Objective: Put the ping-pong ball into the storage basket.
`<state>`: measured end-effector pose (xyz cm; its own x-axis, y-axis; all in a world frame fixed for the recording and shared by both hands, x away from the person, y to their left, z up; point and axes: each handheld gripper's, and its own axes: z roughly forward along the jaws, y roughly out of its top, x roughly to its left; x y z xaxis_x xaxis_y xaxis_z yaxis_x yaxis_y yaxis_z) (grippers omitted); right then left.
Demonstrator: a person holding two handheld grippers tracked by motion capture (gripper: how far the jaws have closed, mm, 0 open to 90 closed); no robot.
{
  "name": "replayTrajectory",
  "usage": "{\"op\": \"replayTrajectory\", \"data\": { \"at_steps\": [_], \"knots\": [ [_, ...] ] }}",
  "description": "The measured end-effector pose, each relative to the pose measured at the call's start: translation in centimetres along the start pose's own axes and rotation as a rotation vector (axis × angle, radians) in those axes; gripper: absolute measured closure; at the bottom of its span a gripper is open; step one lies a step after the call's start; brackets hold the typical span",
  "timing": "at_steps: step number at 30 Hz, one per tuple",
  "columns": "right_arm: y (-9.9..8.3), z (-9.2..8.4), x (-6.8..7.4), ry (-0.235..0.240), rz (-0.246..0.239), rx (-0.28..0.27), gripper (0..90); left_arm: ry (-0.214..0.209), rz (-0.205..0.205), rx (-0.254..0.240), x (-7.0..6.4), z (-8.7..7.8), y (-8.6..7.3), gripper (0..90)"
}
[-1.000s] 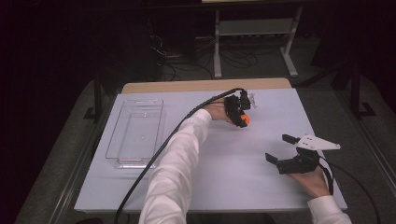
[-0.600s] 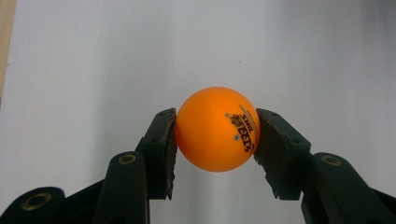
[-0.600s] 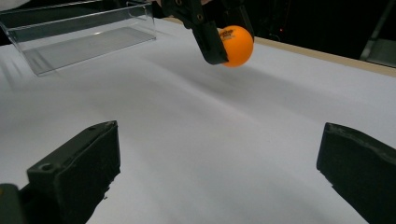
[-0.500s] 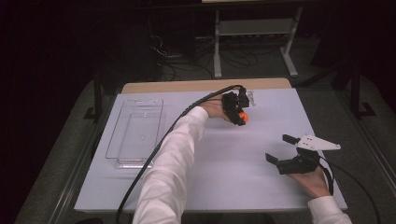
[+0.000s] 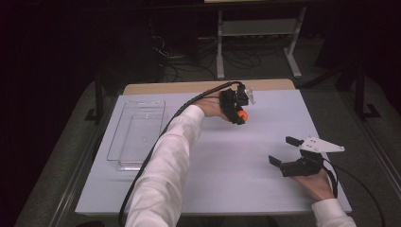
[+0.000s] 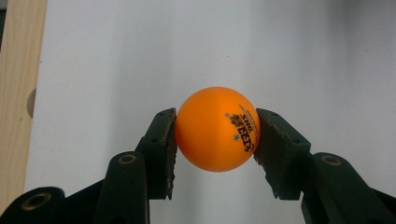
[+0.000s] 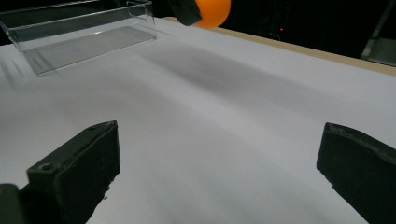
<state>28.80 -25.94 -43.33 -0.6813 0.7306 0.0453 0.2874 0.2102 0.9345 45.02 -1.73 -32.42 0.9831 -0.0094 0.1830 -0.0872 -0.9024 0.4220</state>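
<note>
Orange ball (image 6: pixel 215 129) clamped between left tool (image 6: pixel 215 140) pads, above table (image 6: pixel 116 56)

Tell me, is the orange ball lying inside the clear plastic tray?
No, the orange ball is clamped between the jaws of the left gripper, away from the clear tray on the table's left side.

Orange ball (image 6: pixel 215 129) was smooth plastic, faint sheen, printed black logo. Tray (image 5: pixel 137 133) was clear glossy plastic. Table cover (image 5: pixel 227 175) looked matt white; table edge (image 6: pixel 16 93) was pale wood.
</note>
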Motion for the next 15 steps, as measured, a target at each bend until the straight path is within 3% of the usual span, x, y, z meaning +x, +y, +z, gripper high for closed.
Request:
{"op": "replayTrajectory", "data": {
  "at_steps": [15],
  "knots": [
    [0.0,0.0,0.1,0.005,0.006,0.007,0.0,0.010,-0.001,-0.013,-0.9,-2.7,-0.1,50.9]
  ]
}}
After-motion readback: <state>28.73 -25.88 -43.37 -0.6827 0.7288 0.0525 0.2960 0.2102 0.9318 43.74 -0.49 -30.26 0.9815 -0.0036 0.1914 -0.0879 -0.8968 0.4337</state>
